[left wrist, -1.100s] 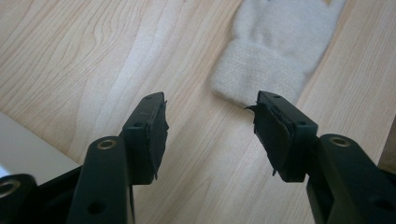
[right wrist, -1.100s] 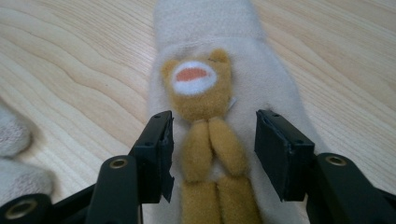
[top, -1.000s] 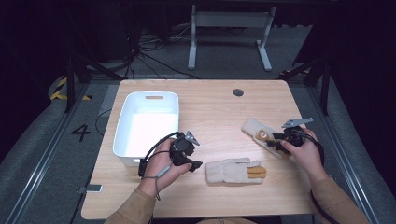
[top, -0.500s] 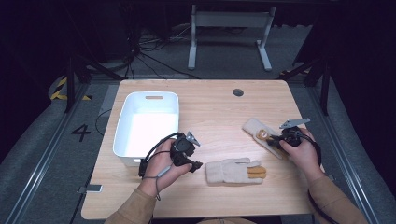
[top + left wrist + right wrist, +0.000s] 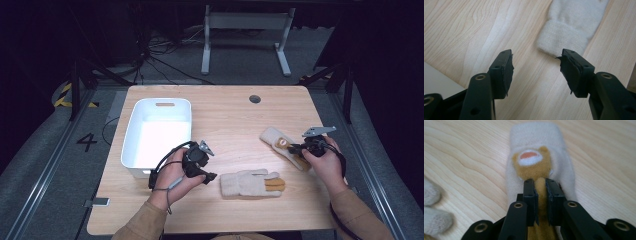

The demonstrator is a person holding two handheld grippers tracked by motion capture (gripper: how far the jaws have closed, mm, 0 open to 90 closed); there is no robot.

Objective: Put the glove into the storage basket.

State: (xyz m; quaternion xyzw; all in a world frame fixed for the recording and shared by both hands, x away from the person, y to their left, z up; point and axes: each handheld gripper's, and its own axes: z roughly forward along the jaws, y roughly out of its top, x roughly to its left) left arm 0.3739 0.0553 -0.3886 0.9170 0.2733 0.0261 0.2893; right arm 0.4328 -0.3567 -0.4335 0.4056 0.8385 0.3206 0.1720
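Two cream gloves lie on the wooden table. The middle glove has tan fingertips, and its cuff lies just beyond my left gripper, which stands open over bare wood, touching nothing. In the high view the left gripper sits left of that glove. The right glove carries a tan bear face. My right gripper has just been closing and now pinches a tan fold of this glove between its pads. From above, the right gripper points left onto it.
A white tub stands at the table's left, behind the left hand. A small round hole is near the far edge. Fingertips of the middle glove show at the left of the right gripper view.
The right gripper's jaws have closed onto the tan part of the right glove. The left hand and the middle glove have not moved.
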